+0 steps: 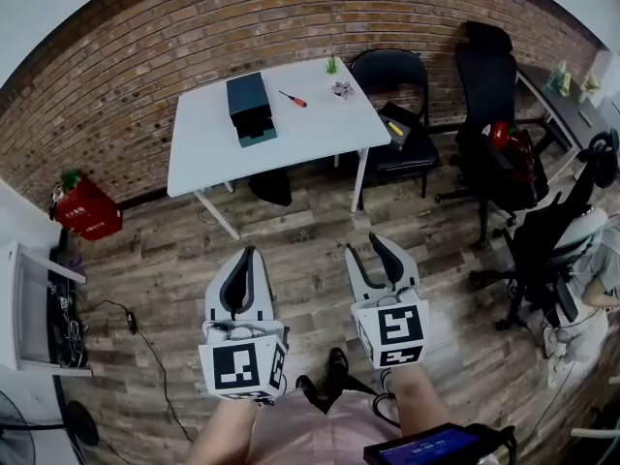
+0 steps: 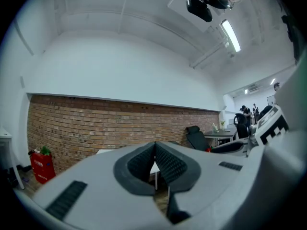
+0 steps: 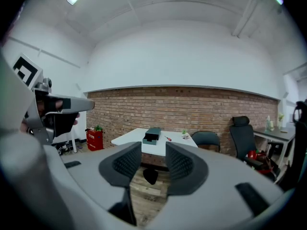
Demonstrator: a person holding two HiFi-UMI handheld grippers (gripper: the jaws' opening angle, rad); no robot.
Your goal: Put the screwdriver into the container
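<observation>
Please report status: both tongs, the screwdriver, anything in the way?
Left tongs shut, empty. Right tongs open, empty. Screwdriver lies on white table beside container, far ahead, untouched. Black chair stands right of table.

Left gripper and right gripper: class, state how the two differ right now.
The left gripper has its fingers closed together; the right gripper has its fingers apart. The left gripper sits lower in the head view than the right gripper. Both hold nothing.
</observation>
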